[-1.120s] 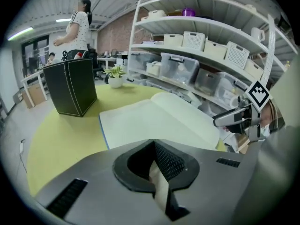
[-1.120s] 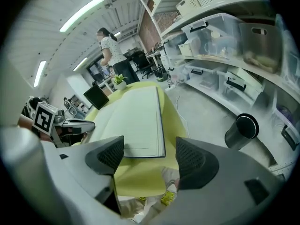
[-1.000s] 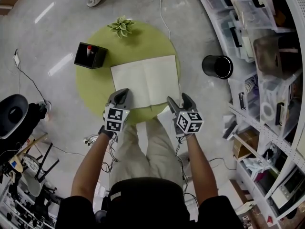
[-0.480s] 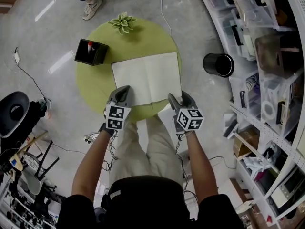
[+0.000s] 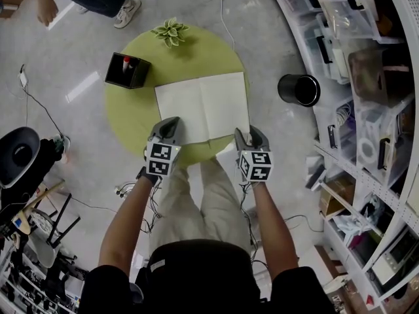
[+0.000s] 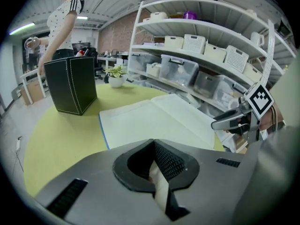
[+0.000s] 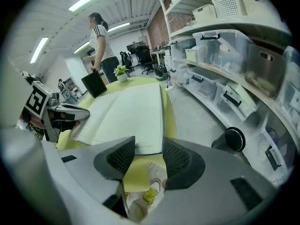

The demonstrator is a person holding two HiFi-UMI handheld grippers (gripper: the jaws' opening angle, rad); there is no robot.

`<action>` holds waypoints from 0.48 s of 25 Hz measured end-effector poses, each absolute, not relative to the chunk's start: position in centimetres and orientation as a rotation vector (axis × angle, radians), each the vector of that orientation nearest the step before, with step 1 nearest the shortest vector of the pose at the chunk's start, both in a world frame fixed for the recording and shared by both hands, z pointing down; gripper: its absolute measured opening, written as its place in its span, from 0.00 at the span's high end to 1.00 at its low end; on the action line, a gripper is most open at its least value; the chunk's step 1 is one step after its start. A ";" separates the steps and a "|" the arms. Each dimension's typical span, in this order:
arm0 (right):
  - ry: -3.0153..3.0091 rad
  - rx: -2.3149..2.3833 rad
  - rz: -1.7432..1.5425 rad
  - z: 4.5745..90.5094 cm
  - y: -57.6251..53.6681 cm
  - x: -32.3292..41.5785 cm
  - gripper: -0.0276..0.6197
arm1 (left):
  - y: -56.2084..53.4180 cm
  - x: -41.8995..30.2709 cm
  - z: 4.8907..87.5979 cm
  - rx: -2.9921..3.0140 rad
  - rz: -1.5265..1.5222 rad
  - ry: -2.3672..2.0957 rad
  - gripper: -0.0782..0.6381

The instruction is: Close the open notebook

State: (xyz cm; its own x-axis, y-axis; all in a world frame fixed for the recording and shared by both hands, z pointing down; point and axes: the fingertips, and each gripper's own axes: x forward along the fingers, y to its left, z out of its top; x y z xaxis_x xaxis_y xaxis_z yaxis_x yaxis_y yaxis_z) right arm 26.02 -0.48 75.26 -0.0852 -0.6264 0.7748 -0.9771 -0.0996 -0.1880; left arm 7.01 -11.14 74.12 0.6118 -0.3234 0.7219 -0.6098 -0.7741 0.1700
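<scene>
Notebook lies open on the green desk, spine pointing away from the person; its near right corner sits between the part-open jaws of the right tool, which have just been closing but do not pinch it; the left tool, shut and empty, hovers at the near left edge; contact underneath is hidden

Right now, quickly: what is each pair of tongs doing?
Left gripper: tongs closed, nothing visibly held.
Right gripper: tongs apart, just been closing; a near corner of the notebook sits between them, not pinched.
</scene>
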 end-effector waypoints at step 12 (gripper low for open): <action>-1.702 1.789 1.015 73.8 -0.1 26.6 0.77 | -11.1 7.0 74.1 2.421 0.962 -0.724 0.87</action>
